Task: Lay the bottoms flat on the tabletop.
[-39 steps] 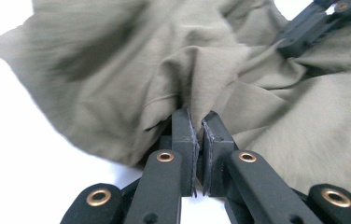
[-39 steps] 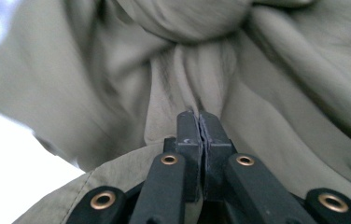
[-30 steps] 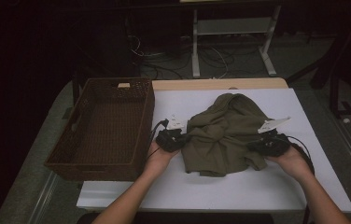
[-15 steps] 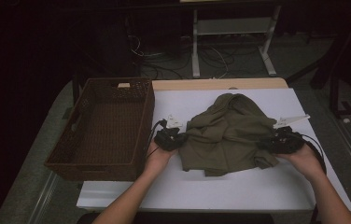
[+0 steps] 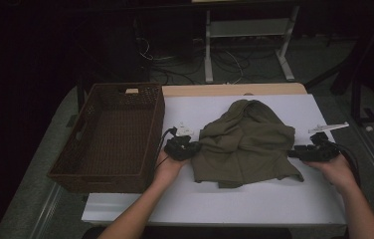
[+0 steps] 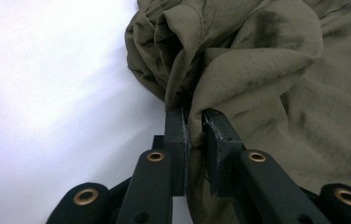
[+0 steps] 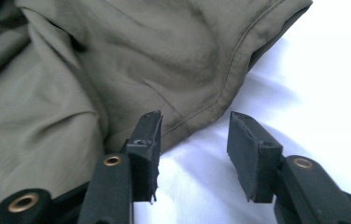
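Note:
An olive-green garment [image 5: 247, 144] lies crumpled in the middle of the white table [image 5: 274, 199]. My left gripper [image 5: 191, 148] sits at its left edge; in the left gripper view a fold of the garment [image 6: 257, 70] is pinched between the jaws of my left gripper [image 6: 196, 122]. My right gripper [image 5: 294, 153] is at the garment's right edge. In the right gripper view my right gripper [image 7: 194, 126] stands open with bare table between its jaws, and a hemmed edge of the garment [image 7: 117, 70] lies just ahead.
A dark brown wicker basket [image 5: 75, 167] stands at the table's left side, next to my left hand. A small white object [image 5: 328, 128] lies on the table beyond my right gripper. Cables and a white stand are on the floor behind the table.
My right gripper has moved to the right, off the garment to its right edge, and the cloth has spread wider. My left gripper has stayed at the left edge.

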`<state>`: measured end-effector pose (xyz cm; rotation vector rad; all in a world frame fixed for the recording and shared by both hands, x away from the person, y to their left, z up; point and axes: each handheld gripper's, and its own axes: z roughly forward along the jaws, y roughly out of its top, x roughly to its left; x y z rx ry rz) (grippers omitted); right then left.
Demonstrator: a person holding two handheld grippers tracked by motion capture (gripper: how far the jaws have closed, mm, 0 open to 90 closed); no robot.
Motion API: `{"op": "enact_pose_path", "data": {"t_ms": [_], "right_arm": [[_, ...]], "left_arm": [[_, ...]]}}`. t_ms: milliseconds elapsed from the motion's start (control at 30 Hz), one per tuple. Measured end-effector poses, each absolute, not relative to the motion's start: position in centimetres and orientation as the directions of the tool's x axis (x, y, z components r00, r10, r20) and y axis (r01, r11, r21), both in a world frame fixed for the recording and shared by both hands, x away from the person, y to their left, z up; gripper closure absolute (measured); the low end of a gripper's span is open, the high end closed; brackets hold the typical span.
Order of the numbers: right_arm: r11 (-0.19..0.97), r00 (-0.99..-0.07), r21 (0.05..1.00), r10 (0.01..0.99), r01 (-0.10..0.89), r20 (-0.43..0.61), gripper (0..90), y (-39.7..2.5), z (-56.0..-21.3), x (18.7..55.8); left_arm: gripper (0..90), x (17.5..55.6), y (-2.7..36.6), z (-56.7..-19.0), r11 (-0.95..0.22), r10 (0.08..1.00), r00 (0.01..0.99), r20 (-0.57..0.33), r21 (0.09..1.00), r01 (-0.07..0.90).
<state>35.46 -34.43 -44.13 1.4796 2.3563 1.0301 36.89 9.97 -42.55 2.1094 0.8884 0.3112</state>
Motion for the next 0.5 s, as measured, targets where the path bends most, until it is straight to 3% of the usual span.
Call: {"op": "enact_pose_path", "data": {"t_ms": [67, 200, 267, 500], "right_arm": [[0.257, -0.488, 0.631, 0.844, 0.732, 0.223, 53.3, -34.3, -44.5, 35.9], [0.274, -0.505, 0.637, 0.837, 0.72, 0.21, 79.8, -34.1, -44.6, 36.3], [0.282, -0.511, 0.643, 0.836, 0.712, 0.2, 86.9, -34.1, -44.4, 36.5], [0.271, -0.481, 0.667, 0.864, 0.694, 0.149, 88.7, -35.3, -43.4, 37.0]], "left_arm": [[79.7, 36.9, 10.0, -42.5, -0.425, 0.686, 0.723, -0.082, 0.762, 0.489], [82.4, 36.9, 10.0, -42.5, -0.421, 0.683, 0.726, -0.086, 0.765, 0.487], [83.3, 36.9, 10.0, -42.5, -0.421, 0.682, 0.726, -0.086, 0.767, 0.485], [84.1, 36.8, 9.9, -42.4, -0.416, 0.678, 0.73, -0.088, 0.772, 0.48]]}}
